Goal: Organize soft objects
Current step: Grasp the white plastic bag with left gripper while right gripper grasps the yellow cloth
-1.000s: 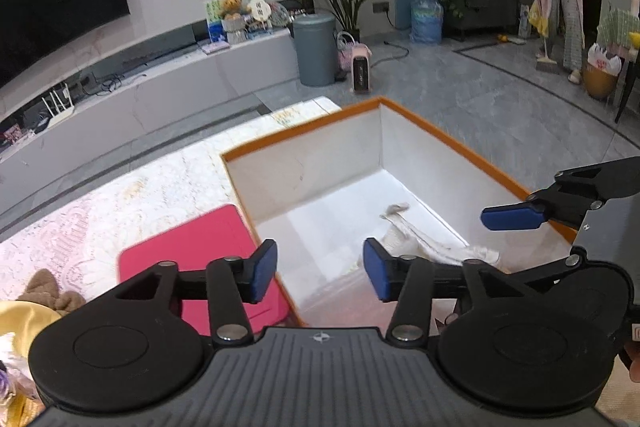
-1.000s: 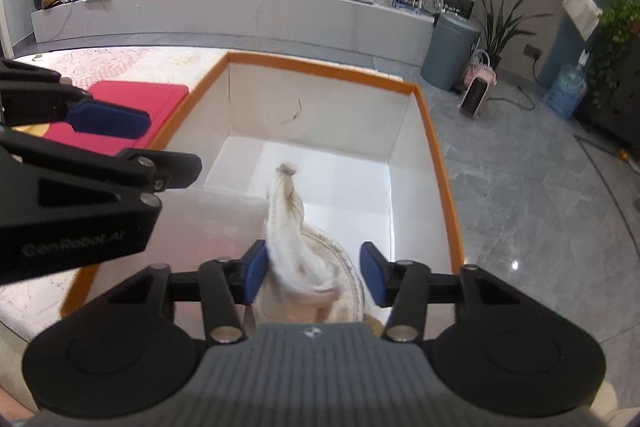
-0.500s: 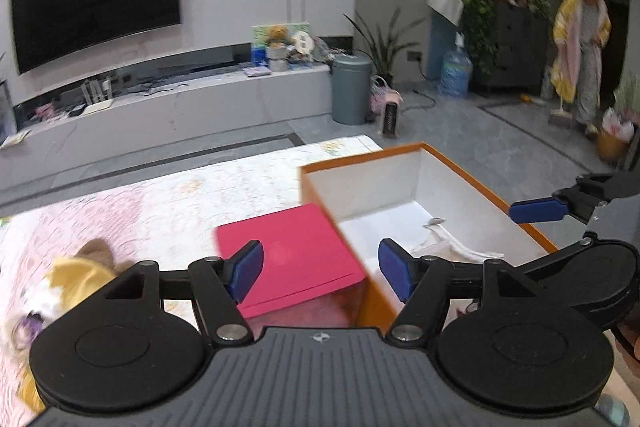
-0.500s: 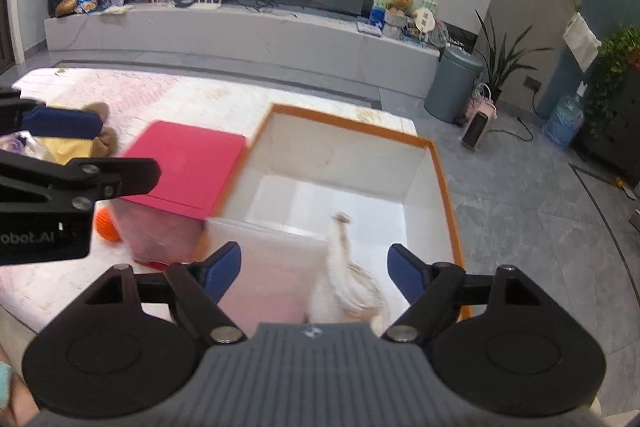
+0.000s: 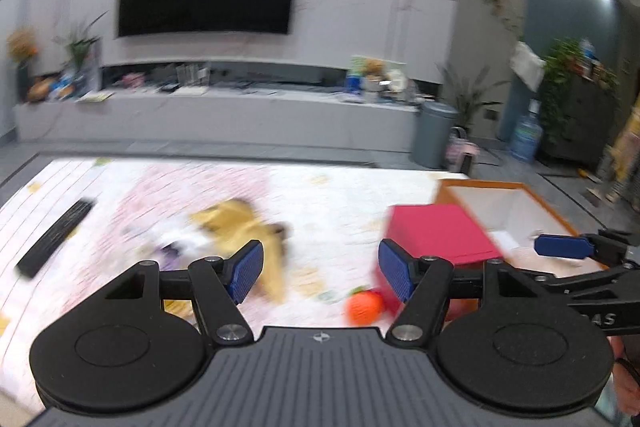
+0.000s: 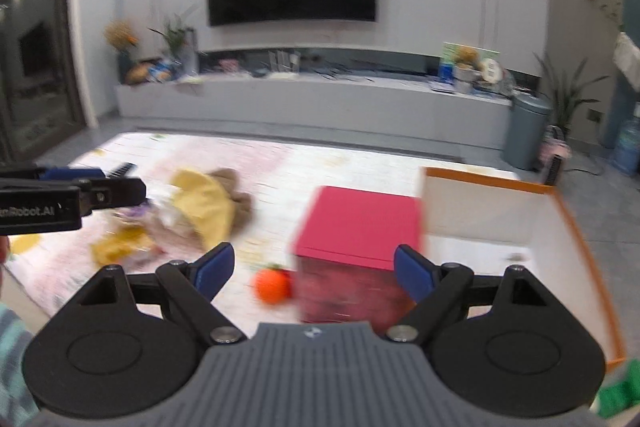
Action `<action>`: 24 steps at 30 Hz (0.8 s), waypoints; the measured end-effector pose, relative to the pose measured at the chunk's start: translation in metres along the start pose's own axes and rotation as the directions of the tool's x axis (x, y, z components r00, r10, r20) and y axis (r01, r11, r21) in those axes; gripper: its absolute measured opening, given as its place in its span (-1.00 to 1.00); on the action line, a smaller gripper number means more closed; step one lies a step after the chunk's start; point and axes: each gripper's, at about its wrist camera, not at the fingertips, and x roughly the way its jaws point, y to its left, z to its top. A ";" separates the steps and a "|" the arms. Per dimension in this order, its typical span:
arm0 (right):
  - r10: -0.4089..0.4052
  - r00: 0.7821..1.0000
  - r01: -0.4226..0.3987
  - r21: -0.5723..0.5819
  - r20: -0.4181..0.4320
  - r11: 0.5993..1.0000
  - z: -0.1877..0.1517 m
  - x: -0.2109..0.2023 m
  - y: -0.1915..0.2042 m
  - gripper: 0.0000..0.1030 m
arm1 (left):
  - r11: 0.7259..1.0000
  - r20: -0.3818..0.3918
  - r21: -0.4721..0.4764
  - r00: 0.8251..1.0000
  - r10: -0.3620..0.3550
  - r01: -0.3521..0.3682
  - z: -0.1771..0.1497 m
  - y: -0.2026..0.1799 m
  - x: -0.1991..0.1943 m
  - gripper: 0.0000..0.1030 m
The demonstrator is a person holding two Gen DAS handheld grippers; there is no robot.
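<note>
A pile of soft things, yellow and brown cloth with paler pieces, lies blurred on the patterned mat. In the right wrist view the pile is left of centre. My left gripper hangs open above the mat with nothing between its fingers, and the pile is just beyond its left finger. My right gripper is empty and its jaws are opening. The white box with an orange rim stands to the right, also seen as the box.
A red-lidded box sits against the white box's left side, with an orange ball in front of it. A black remote lies at the mat's left. A grey bin and a long TV cabinet stand behind.
Both grippers swung left, away from the white box toward the pile. The right gripper let go of the white cloth, which stayed in the box, and both sets of jaws widened.
</note>
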 end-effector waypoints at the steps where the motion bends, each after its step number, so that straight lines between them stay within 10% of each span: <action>1: 0.024 1.000 -0.024 0.000 0.007 1.000 -0.001 0.004 0.010 0.66 | 1.000 -0.009 -0.024 1.000 0.015 -0.015 -0.004 0.011 0.000 0.51; 17: 0.152 0.983 -0.163 -0.110 -0.098 0.981 -0.037 0.105 0.102 0.58 | 0.961 -0.136 -0.249 0.987 0.088 -0.120 -0.040 0.116 0.022 0.51; 24: 0.166 0.978 -0.183 -0.139 -0.128 0.973 -0.028 0.152 0.108 0.58 | 0.977 -0.097 -0.086 0.978 0.185 -0.194 -0.022 0.123 0.045 0.58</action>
